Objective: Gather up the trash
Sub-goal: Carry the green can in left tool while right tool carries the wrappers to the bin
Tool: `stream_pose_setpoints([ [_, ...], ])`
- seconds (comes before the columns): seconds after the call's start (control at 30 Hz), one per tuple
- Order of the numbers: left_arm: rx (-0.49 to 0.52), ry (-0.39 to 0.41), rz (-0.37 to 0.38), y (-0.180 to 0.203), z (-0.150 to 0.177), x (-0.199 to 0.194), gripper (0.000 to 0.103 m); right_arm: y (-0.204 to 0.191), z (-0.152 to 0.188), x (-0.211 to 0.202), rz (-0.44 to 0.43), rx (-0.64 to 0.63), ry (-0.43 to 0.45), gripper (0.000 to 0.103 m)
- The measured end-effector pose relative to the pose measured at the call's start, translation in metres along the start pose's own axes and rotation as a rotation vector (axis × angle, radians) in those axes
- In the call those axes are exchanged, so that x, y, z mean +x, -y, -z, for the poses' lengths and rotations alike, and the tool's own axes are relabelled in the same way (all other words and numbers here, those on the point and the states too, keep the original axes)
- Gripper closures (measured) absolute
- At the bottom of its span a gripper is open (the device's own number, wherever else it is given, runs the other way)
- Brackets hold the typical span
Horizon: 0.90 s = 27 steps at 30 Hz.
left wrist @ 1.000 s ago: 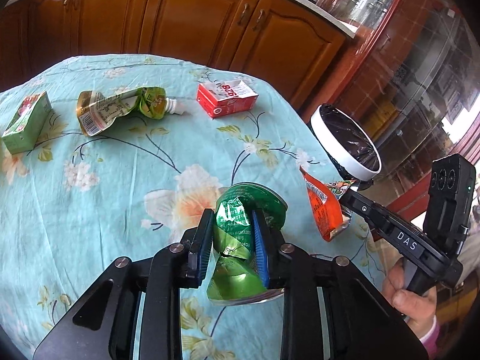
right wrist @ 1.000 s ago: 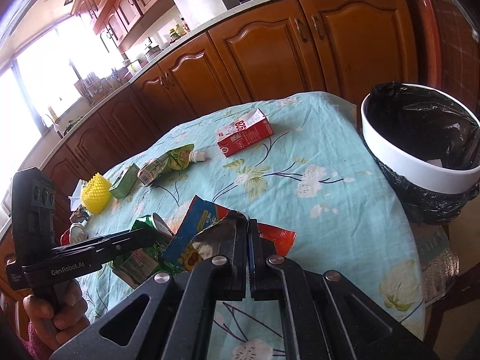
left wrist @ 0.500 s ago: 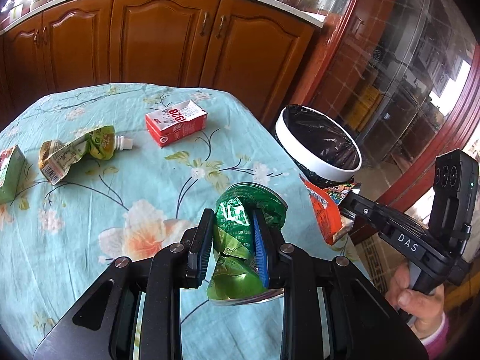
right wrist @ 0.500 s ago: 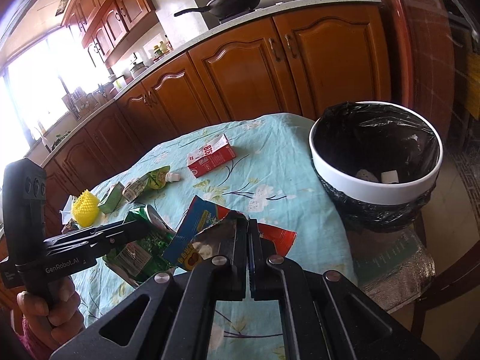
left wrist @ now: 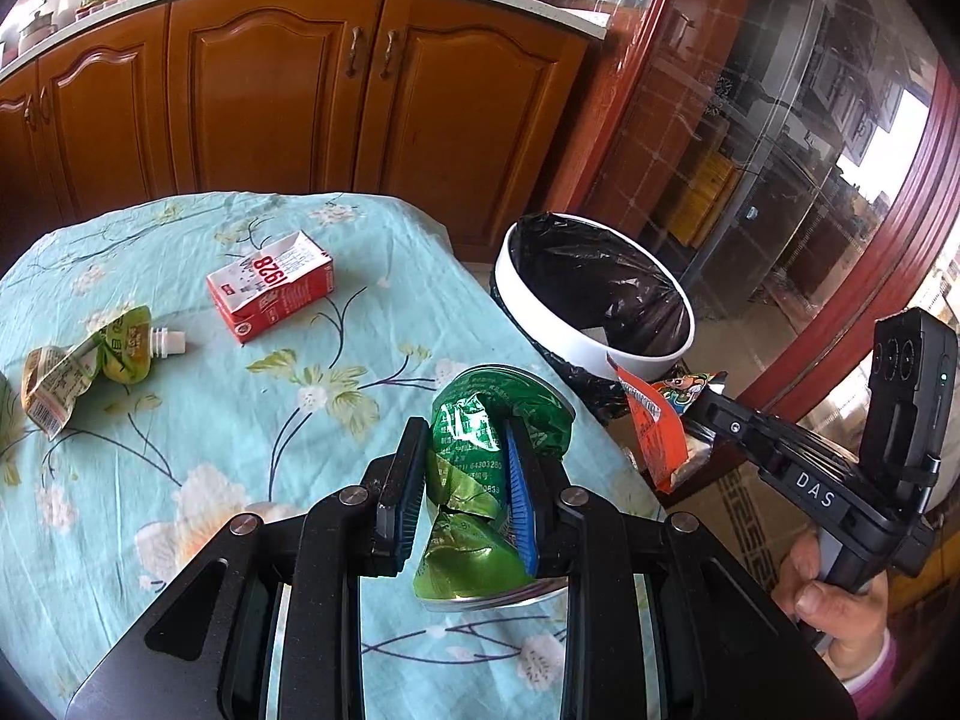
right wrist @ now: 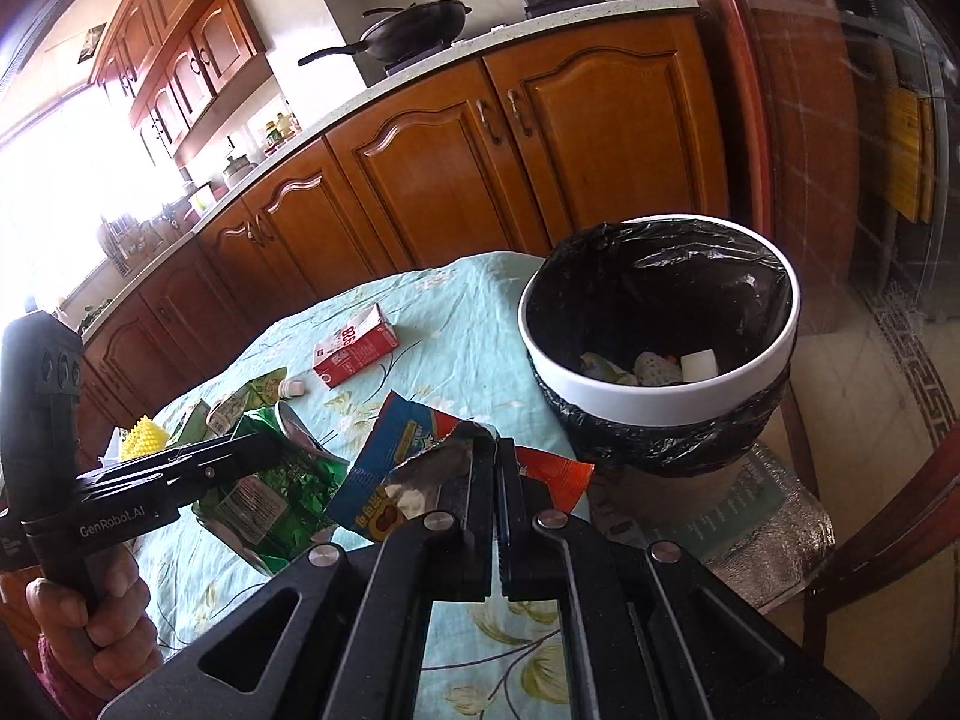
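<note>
My left gripper (left wrist: 462, 438) is shut on a crushed green can (left wrist: 480, 462), held above the table's right edge; the can also shows in the right wrist view (right wrist: 270, 492). My right gripper (right wrist: 498, 450) is shut on a colourful snack wrapper (right wrist: 396, 474), which shows orange in the left wrist view (left wrist: 654, 426). A white trash bin with a black liner (left wrist: 594, 354) stands just past the table edge, beyond both grippers; in the right wrist view the bin (right wrist: 660, 396) holds some scraps.
On the floral teal tablecloth (left wrist: 180, 420) lie a red and white carton (left wrist: 270, 294) and a crumpled green drink pouch (left wrist: 84, 366). A yellow spiky ball (right wrist: 141, 435) sits at the far left. Wooden cabinets (left wrist: 270, 96) stand behind.
Both grippers have risen and moved towards the bin with their loads. The bin now appears closer, and its inside shows in the right wrist view.
</note>
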<state>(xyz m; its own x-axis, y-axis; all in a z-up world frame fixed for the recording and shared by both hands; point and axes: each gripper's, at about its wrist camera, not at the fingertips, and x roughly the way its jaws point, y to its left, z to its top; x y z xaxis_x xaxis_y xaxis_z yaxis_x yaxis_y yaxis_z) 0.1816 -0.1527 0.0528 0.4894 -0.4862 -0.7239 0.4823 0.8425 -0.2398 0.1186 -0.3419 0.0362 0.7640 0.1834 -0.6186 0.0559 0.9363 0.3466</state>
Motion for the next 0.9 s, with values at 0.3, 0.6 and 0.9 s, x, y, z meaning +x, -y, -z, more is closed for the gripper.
stream_pose_setpoints([
  [0.3, 0.057, 0.02, 0.026, 0.029, -0.034, 0.014, 0.08, 0.023, -0.024, -0.006, 0.04, 0.017, 0.039, 0.102],
  [0.6, 0.106, 0.03, 0.031, 0.055, -0.07, 0.036, 0.079, 0.051, -0.048, -0.005, 0.08, 0.051, 0.064, 0.102],
  [0.9, 0.136, 0.022, 0.014, 0.07, -0.1, 0.067, 0.08, 0.079, -0.067, 0.005, 0.125, 0.062, 0.063, 0.102],
])
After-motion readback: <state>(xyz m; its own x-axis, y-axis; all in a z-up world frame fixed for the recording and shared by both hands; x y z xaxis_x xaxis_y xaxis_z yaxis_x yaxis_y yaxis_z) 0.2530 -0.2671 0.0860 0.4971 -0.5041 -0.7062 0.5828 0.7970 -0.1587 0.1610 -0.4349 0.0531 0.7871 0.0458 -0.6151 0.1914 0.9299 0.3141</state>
